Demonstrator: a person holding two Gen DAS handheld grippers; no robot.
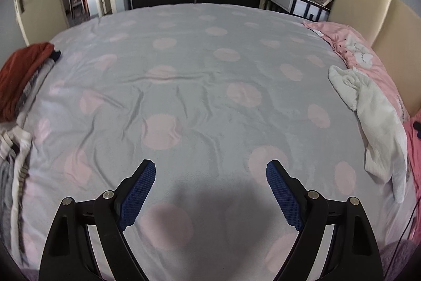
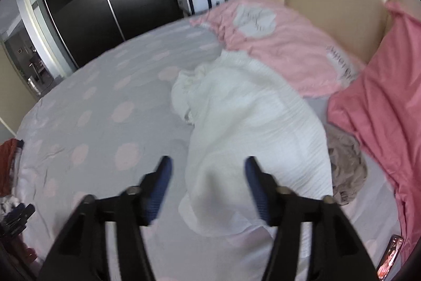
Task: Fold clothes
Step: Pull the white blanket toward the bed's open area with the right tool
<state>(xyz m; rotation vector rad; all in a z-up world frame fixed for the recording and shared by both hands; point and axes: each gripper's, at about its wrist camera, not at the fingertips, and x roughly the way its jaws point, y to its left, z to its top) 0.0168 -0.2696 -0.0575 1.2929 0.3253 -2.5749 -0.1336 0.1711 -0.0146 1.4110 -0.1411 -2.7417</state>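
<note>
My left gripper (image 1: 210,167) hangs with its fingers (image 1: 140,191) spread wide over bare bedspread (image 1: 189,65), holding nothing. My right gripper (image 2: 208,162) is just as wide and holds nothing, its fingers (image 2: 160,186) straddling the near end of the white garment (image 2: 252,128), which lies crumpled at the bed's right side, touching the pink pillow (image 2: 284,49). A grey garment (image 2: 344,162) sits just right of it. The whole middle of the bed lies open between this and the far-left edge, where a stack of clothes with a red garment (image 1: 18,78) on top sits.
</note>
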